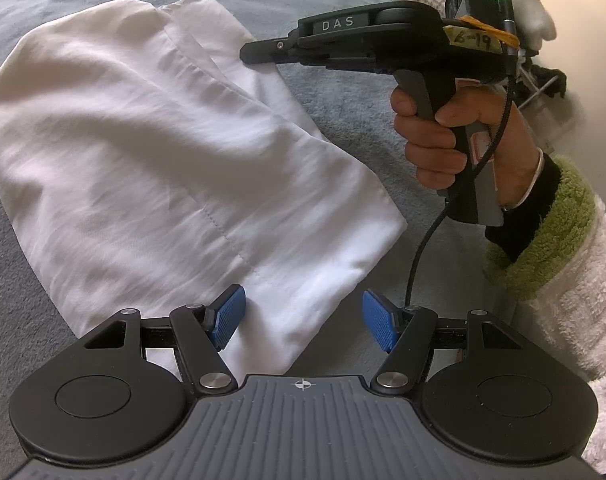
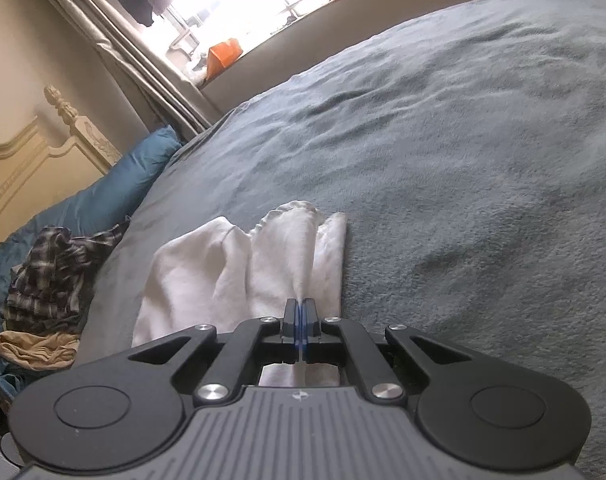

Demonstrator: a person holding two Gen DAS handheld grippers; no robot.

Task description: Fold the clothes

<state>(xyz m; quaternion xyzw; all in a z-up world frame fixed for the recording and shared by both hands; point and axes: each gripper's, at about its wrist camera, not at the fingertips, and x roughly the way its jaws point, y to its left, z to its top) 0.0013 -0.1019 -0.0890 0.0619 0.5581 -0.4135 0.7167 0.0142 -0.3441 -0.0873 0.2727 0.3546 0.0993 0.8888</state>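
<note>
A white garment (image 1: 155, 168) lies partly folded on the grey-blue bed cover (image 1: 343, 92). My left gripper (image 1: 303, 316) is open, its blue pads either side of the garment's near corner, just above it. In the left wrist view my right gripper (image 1: 255, 49) is held in a hand at the garment's far right edge. In the right wrist view my right gripper (image 2: 302, 314) is shut on a raised fold of the white garment (image 2: 239, 276), with cloth pinched between the pads.
A pile of plaid and beige clothes (image 2: 51, 296) lies on a blue sheet at the left. A blue pillow (image 2: 119, 192) and a cream headboard (image 2: 35, 152) stand beyond. The bed cover (image 2: 463, 200) stretches right. A window sill (image 2: 239, 56) is behind.
</note>
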